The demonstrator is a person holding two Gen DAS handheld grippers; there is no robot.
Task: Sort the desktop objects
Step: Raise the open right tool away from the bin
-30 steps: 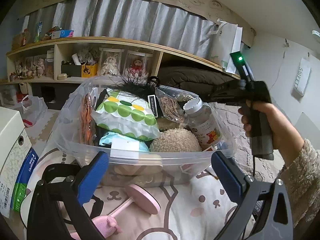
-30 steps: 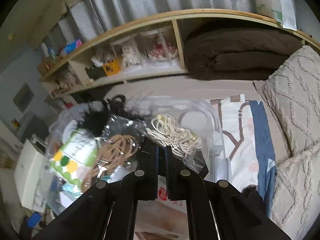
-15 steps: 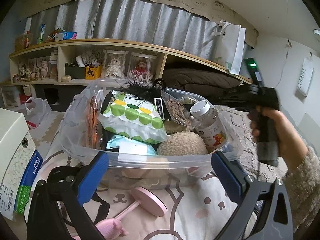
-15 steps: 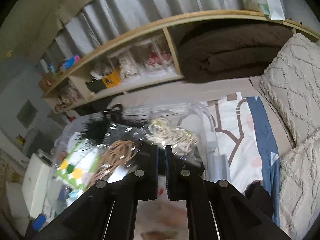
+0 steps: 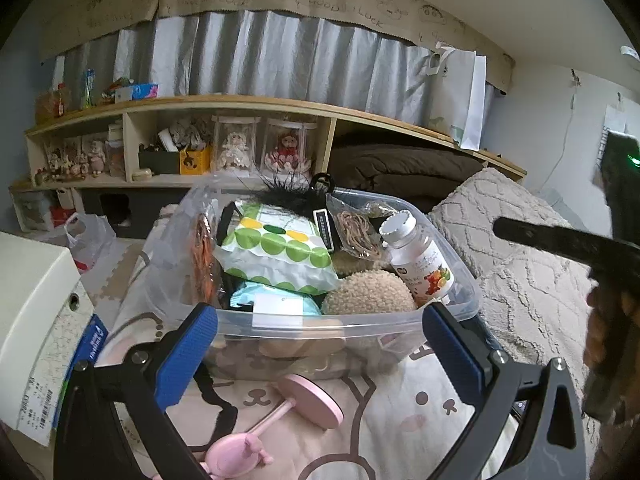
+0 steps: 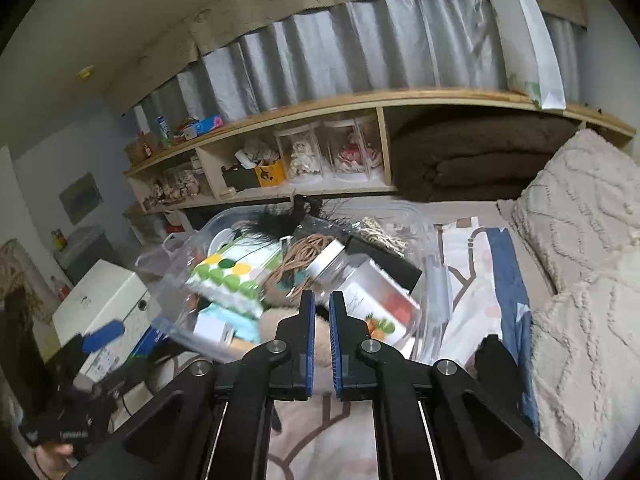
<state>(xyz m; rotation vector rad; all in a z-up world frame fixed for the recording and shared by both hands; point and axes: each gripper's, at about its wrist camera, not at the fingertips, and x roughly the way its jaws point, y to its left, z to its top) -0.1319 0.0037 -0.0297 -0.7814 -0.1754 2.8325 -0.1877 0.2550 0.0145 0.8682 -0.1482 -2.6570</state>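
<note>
A clear plastic bin point(image 5: 344, 322) sits in the middle of the left wrist view, on a bed sheet point(image 5: 400, 420) with cartoon bears on it. The bin is full of things. A white pack with green and yellow dots point(image 5: 276, 252) lies on top, near the middle. To its right a bottle with a white cap point(image 5: 418, 256) leans inside the bin, and a fuzzy tan ball point(image 5: 368, 294) sits low in front of it. A black feathery thing point(image 5: 280, 196) pokes up at the back. The left gripper point(image 5: 320, 344) is at the bottom of this view, and its blue fingers point(image 5: 186, 354) are wide apart with nothing between them, just in front of the bin's near wall. A pink dumbbell toy point(image 5: 280, 416) lies on the sheet below the bin, between the fingers. At the right edge a hand point(image 5: 604, 332) holds the other black tool. In the right wrist view the right gripper point(image 6: 321, 312) is at the bottom middle, and its fingers point(image 6: 307, 320) are close together with only a thin gap and nothing in it. The bin point(image 6: 430, 280) is just past them, a bit blurry. A wooden shelf point(image 6: 320, 104) with dolls runs along the back, and a knitted cream pillow point(image 6: 580, 240) is at the right.
</note>
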